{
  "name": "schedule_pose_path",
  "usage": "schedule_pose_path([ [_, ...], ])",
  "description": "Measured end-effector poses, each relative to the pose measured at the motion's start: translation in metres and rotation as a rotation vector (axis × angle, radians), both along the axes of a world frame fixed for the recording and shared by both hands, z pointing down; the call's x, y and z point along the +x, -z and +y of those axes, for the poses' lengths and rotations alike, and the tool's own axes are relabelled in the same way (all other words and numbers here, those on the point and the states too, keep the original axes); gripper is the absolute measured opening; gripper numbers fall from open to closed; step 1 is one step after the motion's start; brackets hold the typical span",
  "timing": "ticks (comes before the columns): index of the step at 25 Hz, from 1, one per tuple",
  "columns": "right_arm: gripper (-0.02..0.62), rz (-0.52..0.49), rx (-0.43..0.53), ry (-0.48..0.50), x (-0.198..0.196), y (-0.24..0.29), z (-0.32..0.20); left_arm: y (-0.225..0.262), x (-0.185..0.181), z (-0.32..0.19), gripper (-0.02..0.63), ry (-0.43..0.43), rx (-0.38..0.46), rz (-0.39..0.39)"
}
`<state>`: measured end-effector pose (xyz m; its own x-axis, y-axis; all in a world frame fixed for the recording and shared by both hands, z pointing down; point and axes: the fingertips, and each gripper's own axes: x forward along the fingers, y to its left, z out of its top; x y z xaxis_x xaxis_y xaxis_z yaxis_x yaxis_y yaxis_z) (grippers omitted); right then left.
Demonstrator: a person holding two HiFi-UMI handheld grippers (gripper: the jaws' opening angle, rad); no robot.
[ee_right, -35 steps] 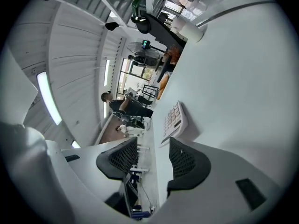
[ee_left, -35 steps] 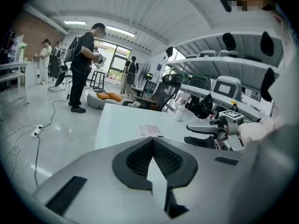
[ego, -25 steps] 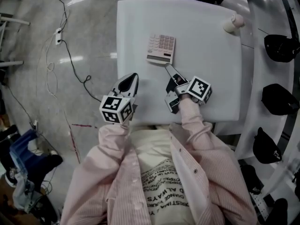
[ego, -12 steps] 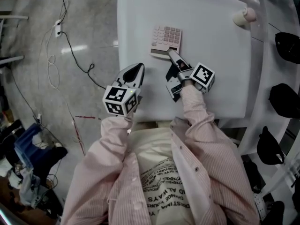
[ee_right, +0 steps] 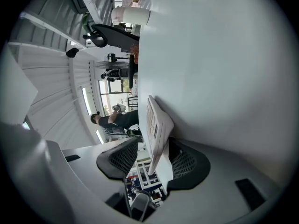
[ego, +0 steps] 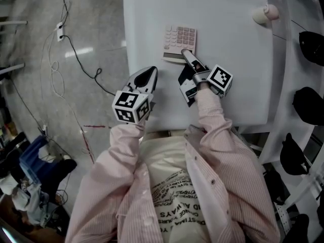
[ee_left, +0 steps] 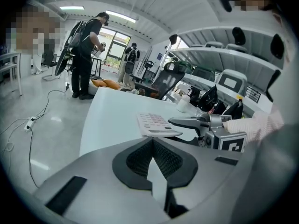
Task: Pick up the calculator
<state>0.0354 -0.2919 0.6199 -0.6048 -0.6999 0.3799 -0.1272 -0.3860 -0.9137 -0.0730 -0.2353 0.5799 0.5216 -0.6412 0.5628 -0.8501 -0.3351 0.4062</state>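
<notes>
A pale pink calculator (ego: 179,42) lies on the white table (ego: 228,59), slightly left of the middle. My right gripper (ego: 187,55) reaches its near right corner, turned on its side. In the right gripper view the calculator (ee_right: 156,125) has its near edge between the two pads, and my right gripper (ee_right: 154,162) stands open around it, with a gap showing on the keypad side. My left gripper (ego: 145,78) hovers at the table's near left edge, shut and empty. In the left gripper view its jaws (ee_left: 154,160) meet, with the calculator (ee_left: 156,124) and the right gripper (ee_left: 187,122) ahead.
A small white bottle (ego: 260,15) lies at the table's far right corner. Black caps (ego: 310,40) sit on a white rack to the right. A cable and power strip (ego: 61,29) run over the floor at left. People (ee_left: 86,55) stand far behind the table.
The right gripper has moved forward, from just short of the calculator to having its near edge between the jaws. The left gripper has barely shifted.
</notes>
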Motion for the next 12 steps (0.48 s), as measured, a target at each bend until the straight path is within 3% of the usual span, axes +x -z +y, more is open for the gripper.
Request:
schedule_pose_path([
  [2,0.184,0.001,-0.021,-0.003,0.001,-0.003,0.0,-0.001,0.001,0.002,0.002,-0.004,-0.002,0.003],
  [4,0.105,0.009,-0.052,-0.007,0.003,-0.009,0.002,-0.001,0.002,0.003,0.002,-0.005,-0.004,0.004],
  [12,0.069,-0.021,-0.059,-0.036,0.007,-0.013,0.001,-0.005,0.002,0.006,0.002,-0.002,-0.013,0.008],
])
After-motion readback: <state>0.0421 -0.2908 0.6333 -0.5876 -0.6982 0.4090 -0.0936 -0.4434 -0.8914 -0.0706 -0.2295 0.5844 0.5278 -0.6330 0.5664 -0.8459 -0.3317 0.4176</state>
